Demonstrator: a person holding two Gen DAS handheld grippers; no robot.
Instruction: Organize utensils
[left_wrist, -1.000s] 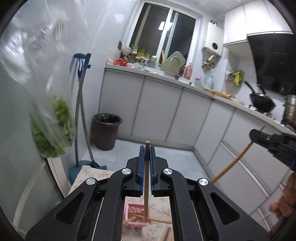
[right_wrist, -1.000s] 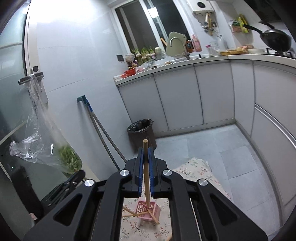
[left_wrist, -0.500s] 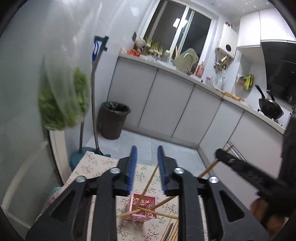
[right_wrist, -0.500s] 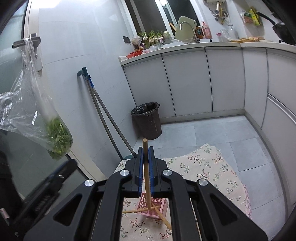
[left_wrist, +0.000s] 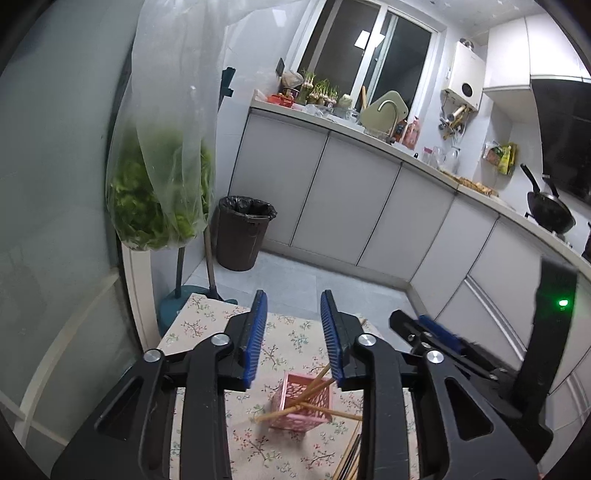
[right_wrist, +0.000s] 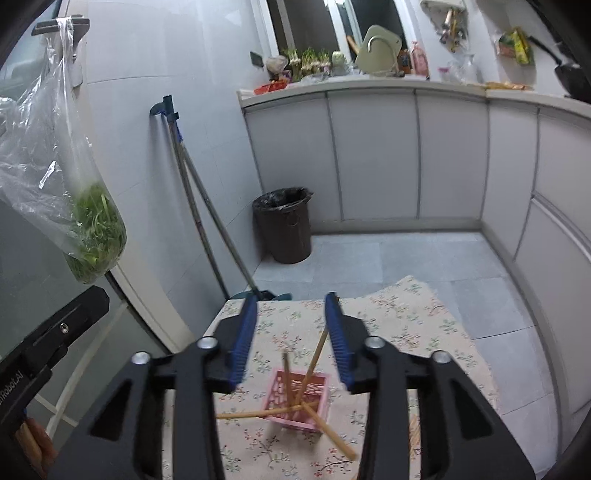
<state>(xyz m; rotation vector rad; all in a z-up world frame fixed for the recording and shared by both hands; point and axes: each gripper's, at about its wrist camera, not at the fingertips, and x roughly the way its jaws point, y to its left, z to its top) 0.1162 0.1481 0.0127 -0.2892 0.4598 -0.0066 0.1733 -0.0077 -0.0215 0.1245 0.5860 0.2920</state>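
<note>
Grey kitchen cabinets (right_wrist: 373, 155) are running along the back of the room, and in front of them a floral tablecloth (right_wrist: 406, 321) is covering the work surface. Standing on that cloth is a small pink lattice basket (right_wrist: 295, 400), also showing in the left wrist view (left_wrist: 301, 406), with several wooden chopsticks (right_wrist: 314, 363) leaning out of it at different angles; some are pointing upward and others are sticking out sideways low over the cloth. A few more sticks (left_wrist: 349, 458) are lying flat on the cloth just beside the basket, partly hidden behind a finger.

Above the basket, the right gripper (right_wrist: 291, 332) is hovering with its blue-padded jaws spread wide and nothing between them; one upright chopstick is showing close to the inner edge of its right finger, though contact cannot be judged. The left gripper (left_wrist: 295, 332) is likewise hanging over the basket with its jaws parted and empty. Each gripper is appearing at the edge of the other's view.

Further out, a dark bin (right_wrist: 284, 225) lined with a black bag is standing on the tiled floor against the cabinets, a mop (right_wrist: 195, 192) is leaning against the white wall, and a clear plastic bag of greens (left_wrist: 162, 192) is hanging at the left.
</note>
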